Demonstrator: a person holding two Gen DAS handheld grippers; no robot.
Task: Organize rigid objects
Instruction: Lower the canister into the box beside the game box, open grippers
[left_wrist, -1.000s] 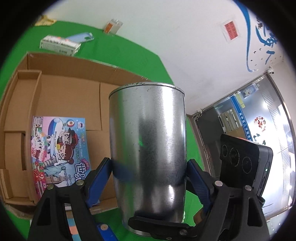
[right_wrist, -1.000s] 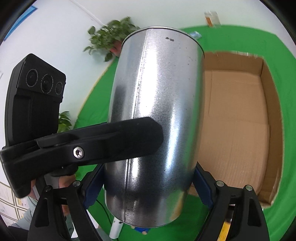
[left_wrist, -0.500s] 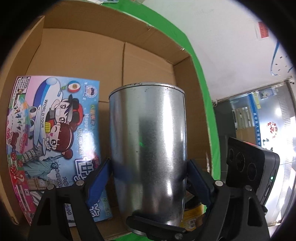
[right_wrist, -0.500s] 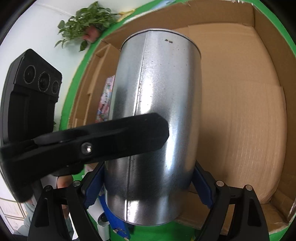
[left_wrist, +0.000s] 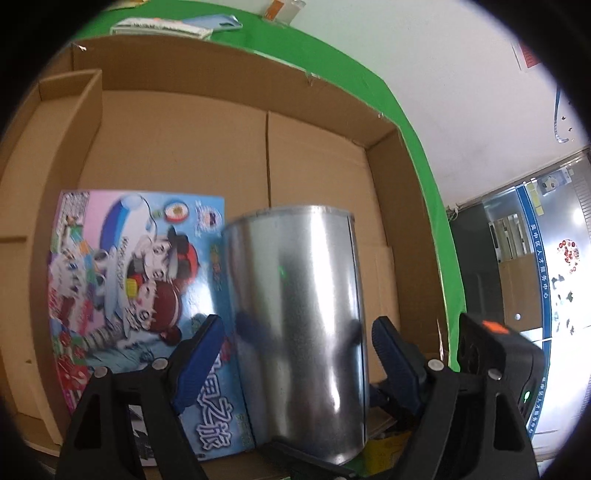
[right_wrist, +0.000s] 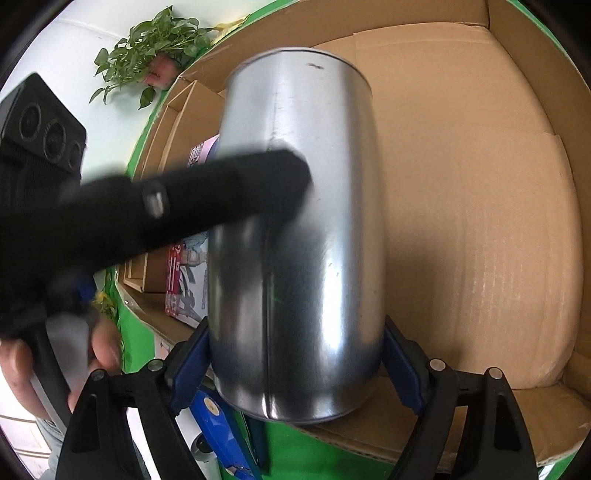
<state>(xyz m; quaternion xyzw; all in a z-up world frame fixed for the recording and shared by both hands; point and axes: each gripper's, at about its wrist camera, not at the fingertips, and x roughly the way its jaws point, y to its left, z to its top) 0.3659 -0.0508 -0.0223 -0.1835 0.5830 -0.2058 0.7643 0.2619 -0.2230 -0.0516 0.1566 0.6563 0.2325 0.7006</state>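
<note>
Green cloth (left_wrist: 424, 177) covers the bench, and behind it we see a white wall (left_wrist: 461, 74) and a potted plant (right_wrist: 155, 40) in the right wrist view. On the cloth lies a big cardboard box (left_wrist: 314, 99) with low walls; it fills most of both views.

Flat on the box floor, toward its left side, rests a colourful game box (left_wrist: 122, 280) with cartoon figures. Beside it, and partly in front of it, we hold the metal can (left_wrist: 295, 306), a tall shiny cylinder, low inside the cardboard box. We cannot tell whether its bottom touches the floor.

We hold the can with both tools. In the right wrist view the right gripper (right_wrist: 295, 358) has its blue pads on the two sides of the can near the lower end. The left gripper (left_wrist: 295, 350) stands with its jaws around the can, but in the left wrist view a thin gap shows at each pad, so we cannot tell if it presses. Its black finger crosses the can in the right wrist view.

The risk, as we judge it, is this: the can is smooth and tall, so if one gripper lets go before the bottom rests flat, it may slip, tip over and roll. It could also land on the edge of the game box and stand tilted.
</note>
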